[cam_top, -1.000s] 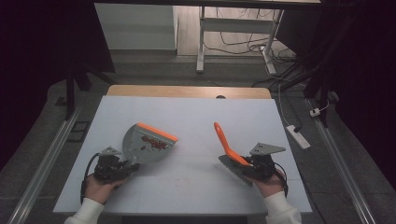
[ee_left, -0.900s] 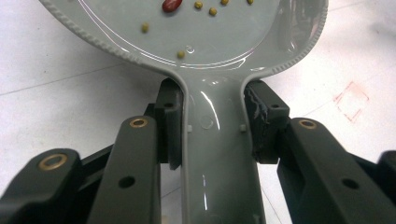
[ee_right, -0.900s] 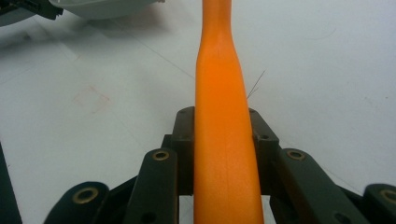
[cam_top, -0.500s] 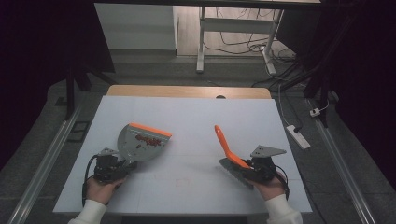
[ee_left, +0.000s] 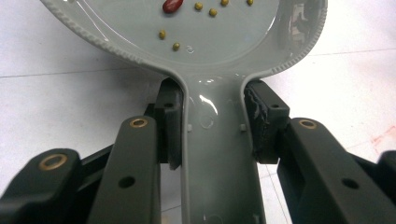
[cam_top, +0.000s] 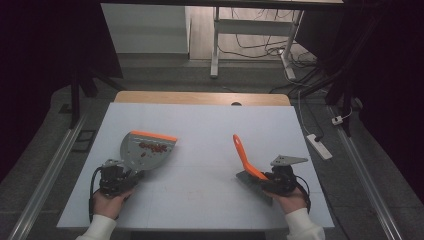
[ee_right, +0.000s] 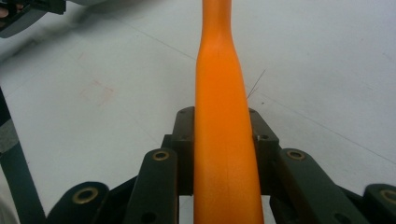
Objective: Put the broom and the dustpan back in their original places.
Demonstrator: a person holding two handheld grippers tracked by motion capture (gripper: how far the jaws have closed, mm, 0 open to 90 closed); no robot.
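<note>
A grey dustpan (cam_top: 145,152) with an orange front lip lies over the left half of the white table (cam_top: 210,125). Small red beans (cam_top: 152,146) lie in it. My left gripper (cam_top: 122,172) is shut on its grey handle. In the left gripper view both pads clamp the handle (ee_left: 212,154) below the pan's bowl (ee_left: 261,37), where a red bean (ee_left: 173,5) and small yellow grains lie. My right gripper (cam_top: 262,180) is shut on an orange tool handle (cam_top: 242,152) that slants up and away to the left. In the right gripper view the handle (ee_right: 219,93) runs out between the jaws (ee_right: 222,135).
A wooden strip (cam_top: 200,97) borders the table's far edge. A white power strip (cam_top: 317,145) lies on the floor to the right. Metal rails (cam_top: 45,175) run along both sides. A white frame leg (cam_top: 215,45) and cables stand beyond the table.
The dustpan has swung a little to the left, its orange lip now farther left. The orange handle has hardly moved.
</note>
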